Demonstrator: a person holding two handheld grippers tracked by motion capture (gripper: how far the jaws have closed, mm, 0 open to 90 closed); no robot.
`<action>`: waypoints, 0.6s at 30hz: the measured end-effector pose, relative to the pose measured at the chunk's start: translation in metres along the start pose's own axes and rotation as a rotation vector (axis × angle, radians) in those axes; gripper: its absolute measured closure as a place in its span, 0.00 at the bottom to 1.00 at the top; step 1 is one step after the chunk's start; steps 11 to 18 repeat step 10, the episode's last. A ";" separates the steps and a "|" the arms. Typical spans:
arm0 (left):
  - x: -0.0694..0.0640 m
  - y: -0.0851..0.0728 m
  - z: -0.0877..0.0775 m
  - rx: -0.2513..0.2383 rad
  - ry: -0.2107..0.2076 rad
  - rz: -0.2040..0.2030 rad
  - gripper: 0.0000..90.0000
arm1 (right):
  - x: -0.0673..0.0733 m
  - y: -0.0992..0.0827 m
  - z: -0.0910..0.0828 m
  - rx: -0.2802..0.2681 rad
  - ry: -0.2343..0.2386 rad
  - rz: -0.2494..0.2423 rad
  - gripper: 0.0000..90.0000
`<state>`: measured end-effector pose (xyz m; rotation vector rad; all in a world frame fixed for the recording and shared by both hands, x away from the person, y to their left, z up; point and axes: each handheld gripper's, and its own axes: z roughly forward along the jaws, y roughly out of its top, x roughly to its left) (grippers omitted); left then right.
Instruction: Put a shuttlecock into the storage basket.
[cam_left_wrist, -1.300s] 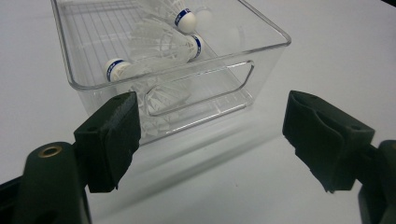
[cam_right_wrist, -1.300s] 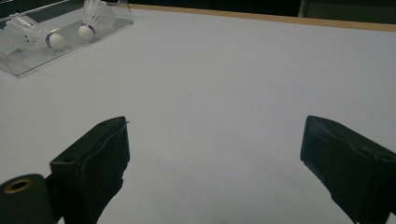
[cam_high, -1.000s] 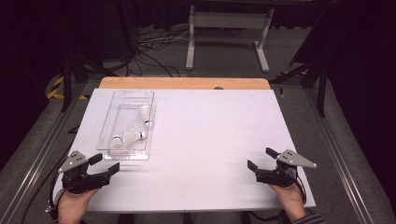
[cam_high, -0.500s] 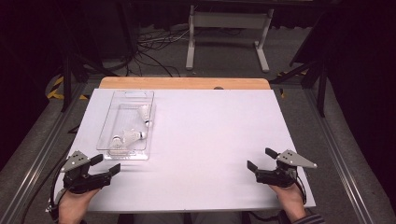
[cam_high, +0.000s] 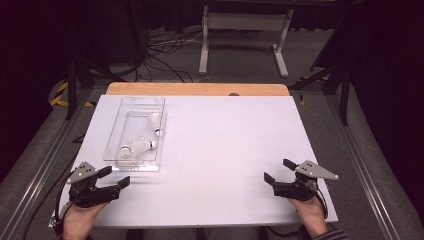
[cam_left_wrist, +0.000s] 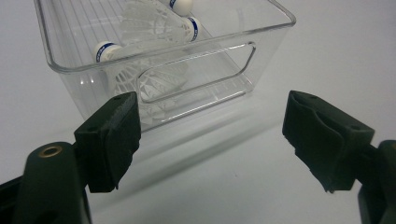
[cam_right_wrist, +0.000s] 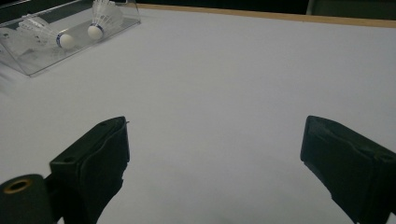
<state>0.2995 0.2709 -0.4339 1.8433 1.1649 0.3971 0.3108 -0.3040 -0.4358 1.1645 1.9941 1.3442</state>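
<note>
A clear plastic bin sits on the left part of the white table, holding white shuttlecocks with blue-banded cork tips. My left gripper rests open near the front left corner, just short of the bin's near end; nothing is between its jaws. Through the bin wall the left gripper view shows the shuttlecocks. My right gripper lies open at the front right, far from the bin, its jaws wide over bare table.
A wooden strip edges the table's far side. Beyond it stand a metal stand and cables on the dark floor. Metal rails run along both table sides.
</note>
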 end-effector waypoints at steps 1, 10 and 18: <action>0.000 0.000 0.000 0.001 0.000 0.001 0.23 | 0.000 0.000 0.000 0.002 0.001 -0.002 0.10; 0.000 0.001 0.000 0.001 -0.013 0.004 0.23 | -0.001 0.000 0.001 0.003 0.009 0.004 0.10; 0.000 0.001 0.000 0.001 -0.013 0.004 0.23 | -0.001 0.000 0.001 0.003 0.009 0.004 0.10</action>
